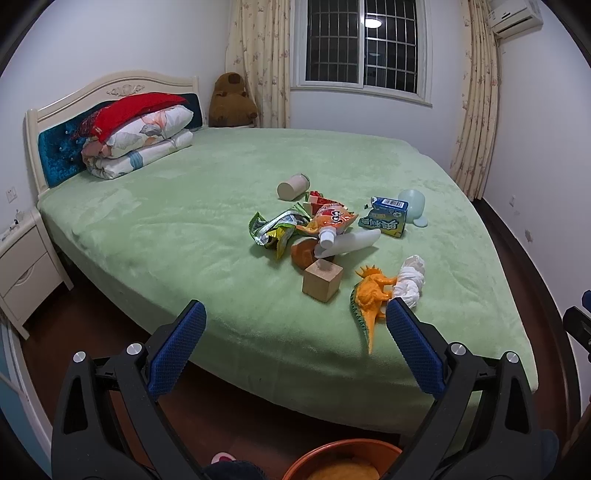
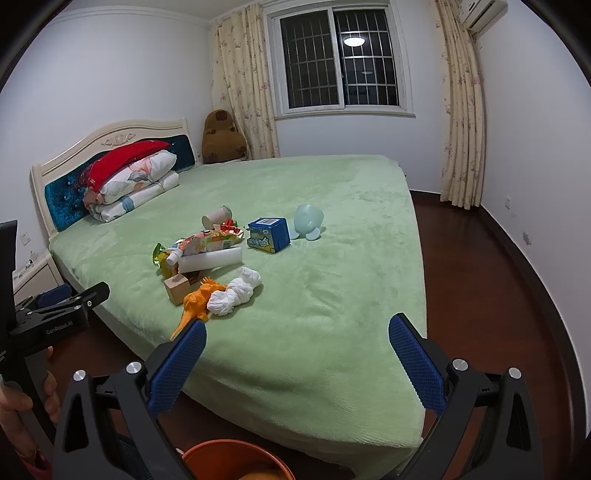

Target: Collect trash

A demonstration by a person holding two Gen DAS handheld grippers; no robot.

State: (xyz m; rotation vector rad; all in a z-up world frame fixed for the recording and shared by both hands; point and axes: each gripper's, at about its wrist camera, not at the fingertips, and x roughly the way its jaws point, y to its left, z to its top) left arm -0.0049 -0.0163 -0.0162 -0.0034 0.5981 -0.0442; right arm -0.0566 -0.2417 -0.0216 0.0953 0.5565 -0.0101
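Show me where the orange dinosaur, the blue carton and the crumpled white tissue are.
orange dinosaur [image 1: 371, 295], left wrist view, on its body.
blue carton [image 2: 269, 233], right wrist view, on its front face.
crumpled white tissue [image 2: 234, 291], right wrist view, on its middle.

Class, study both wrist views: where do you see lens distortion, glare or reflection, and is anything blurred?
Left wrist view: fisheye bends the bed edge, dark vignette in corners; ceiling lamp reflection in the window. Right wrist view: same bowing, lamp reflection brighter; trash pile sharp, orange bucket at the bottom edge slightly soft.
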